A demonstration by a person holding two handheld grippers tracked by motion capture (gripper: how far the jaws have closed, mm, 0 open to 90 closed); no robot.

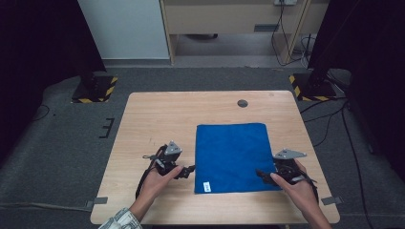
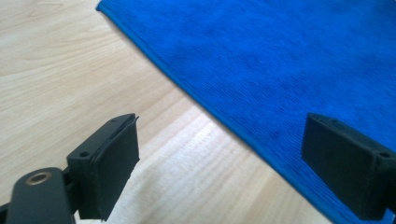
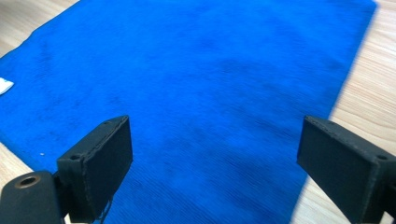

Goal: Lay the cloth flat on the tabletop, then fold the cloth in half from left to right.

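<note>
On the pale, wood-grained table (image 1: 157, 114), a deep-blue cloth (image 1: 232, 157) lies flat as a neat rectangle toward the near right, its nap soft and faintly ribbed, its edges hemmed, a small white tag (image 1: 207, 186) at its near left corner. You hold the left gripper (image 1: 190, 169) just beside the cloth's left edge, jaws spread wide, one over bare wood and one over the blue pile. Your right gripper (image 1: 260, 174) sits at the near right corner, jaws likewise wide apart above the fabric, gripping nothing. A small round grey disc (image 1: 242, 103) is set into the table near its far edge. Beyond, grey carpet (image 1: 57, 143) covers the floor, with black-and-yellow striped stand bases (image 1: 94, 89) at both far corners, cables (image 1: 329, 119) trailing at right, and light wooden furniture (image 1: 229, 19) against the back wall.
</note>
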